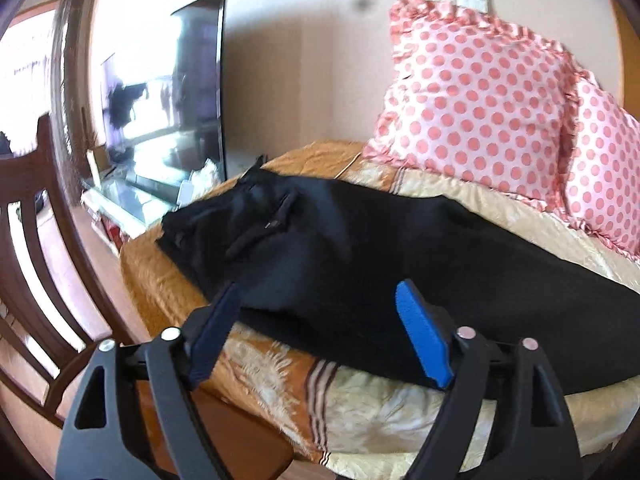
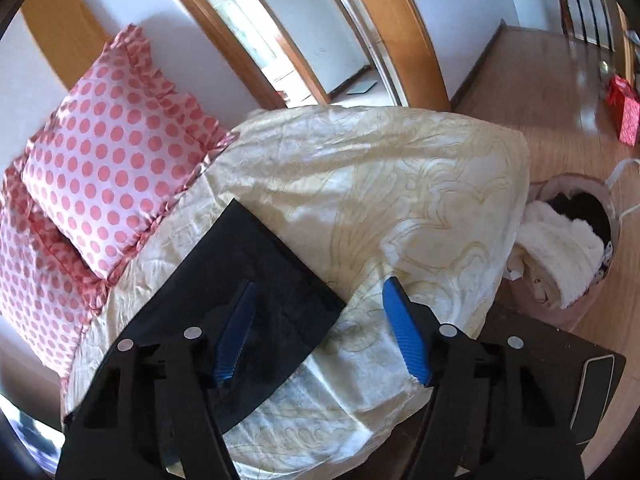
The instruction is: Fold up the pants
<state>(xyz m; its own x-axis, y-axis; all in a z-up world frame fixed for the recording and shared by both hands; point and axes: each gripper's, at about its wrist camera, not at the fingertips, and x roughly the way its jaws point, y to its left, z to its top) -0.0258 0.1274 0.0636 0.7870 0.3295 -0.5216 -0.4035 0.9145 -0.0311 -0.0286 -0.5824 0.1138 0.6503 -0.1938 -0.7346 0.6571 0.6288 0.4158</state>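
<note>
Black pants (image 1: 360,248) lie flat on the bed (image 2: 400,184); left tool (image 1: 320,332) and right tool (image 2: 320,328) gape empty. Best pinch the hem corners squarely before folding toward the waistband, upper left.

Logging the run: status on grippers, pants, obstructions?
Left gripper open, right gripper open, nothing held. Black pants flat on quilt. Polka-dot pillows alongside, clear.

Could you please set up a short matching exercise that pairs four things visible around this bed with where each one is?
Things:
1. black pants
2. pink polka-dot pillows
3. round laundry basket
4. flat-screen television

Places:
A. on the floor beside the bed
B. on a low stand by the wall
C. spread across the cream and gold bedspread
D. propped at the wall

Pairs: 1-C, 2-D, 3-A, 4-B
</note>
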